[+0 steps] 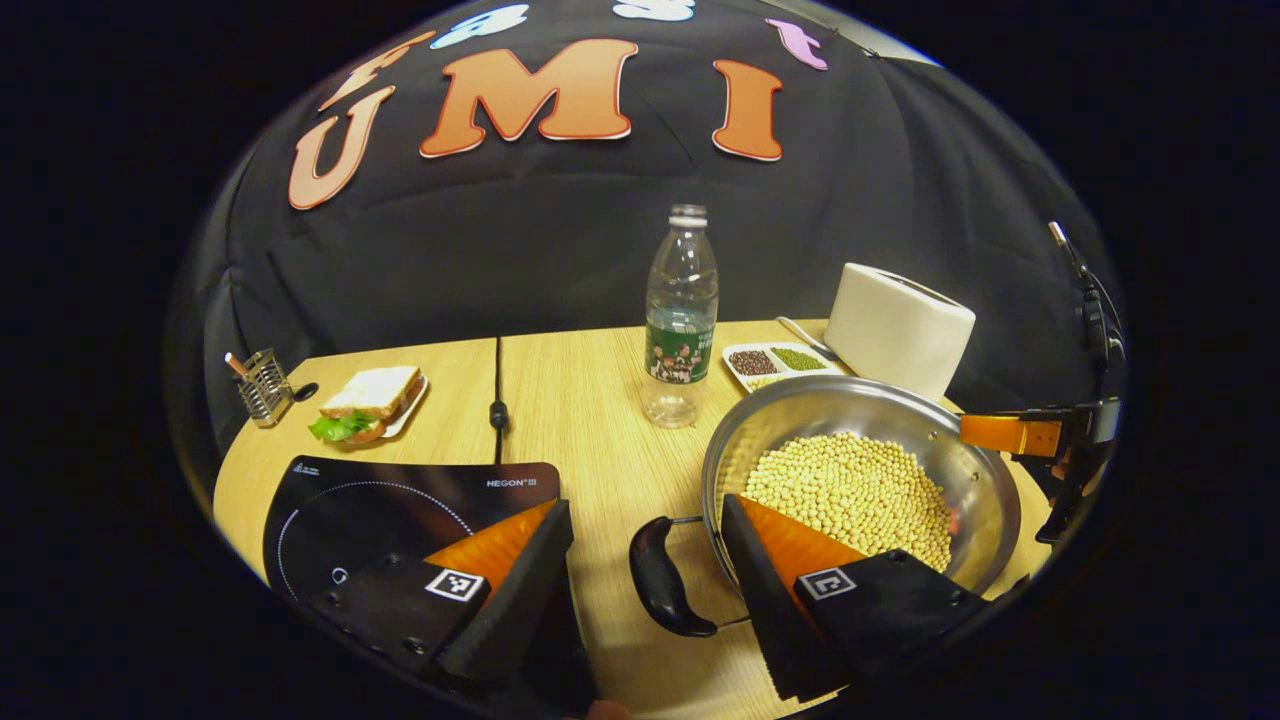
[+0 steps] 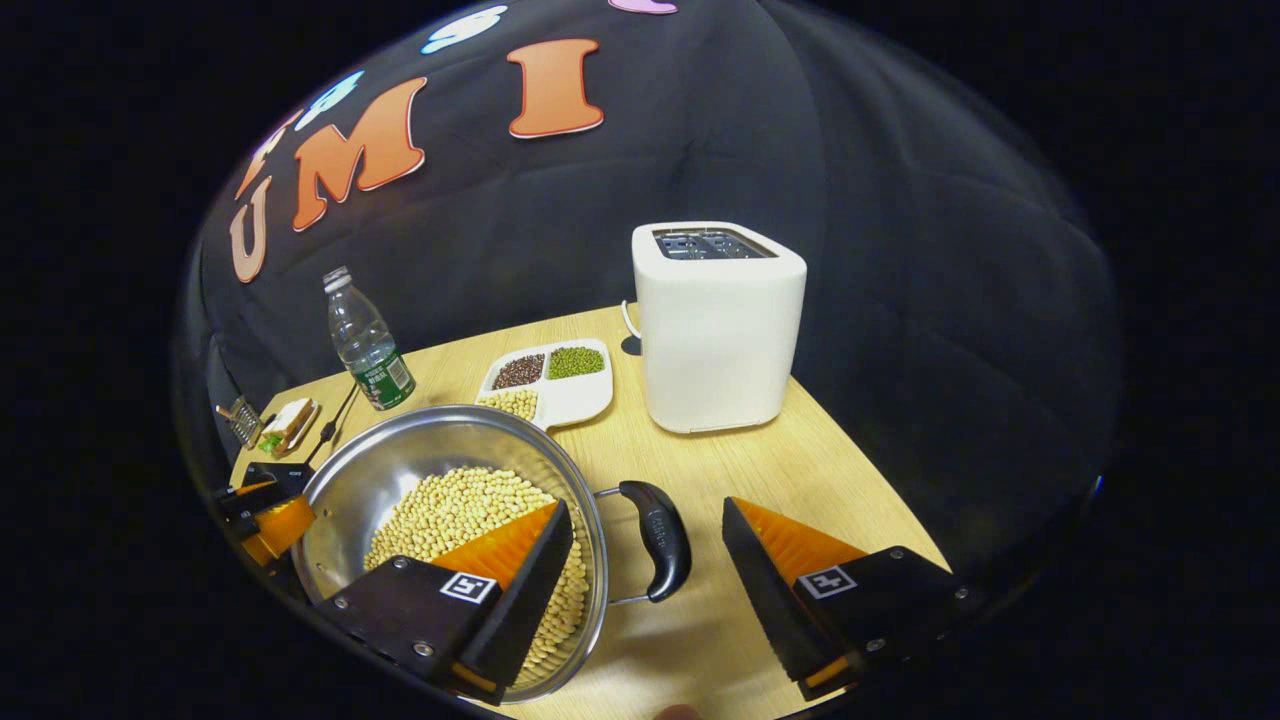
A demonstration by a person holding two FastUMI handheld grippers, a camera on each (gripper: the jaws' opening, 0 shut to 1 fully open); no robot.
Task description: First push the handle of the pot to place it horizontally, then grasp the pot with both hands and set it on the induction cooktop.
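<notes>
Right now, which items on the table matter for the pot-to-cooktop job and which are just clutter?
Job items:
- pot holding soybeans
- left handle, between the open left gripper fingers
- right handle, between the open right gripper fingers
- induction cooktop

Clutter:
- water bottle
- toaster
- divided bean tray
- sandwich
- wire holder

We list as hidden or unclear:
- pot (image 2: 420,480): near rim and part of the soybeans (image 2: 450,510) covered by the right gripper (image 2: 645,575) finger in the right gripper view;
- induction cooktop (image 1: 400,500): front portion behind the left gripper (image 1: 645,570) finger;
- caddy (image 1: 262,385): contents too small for us to identify;
- sandwich (image 2: 285,425): tiny, its filling indistinct.
</notes>
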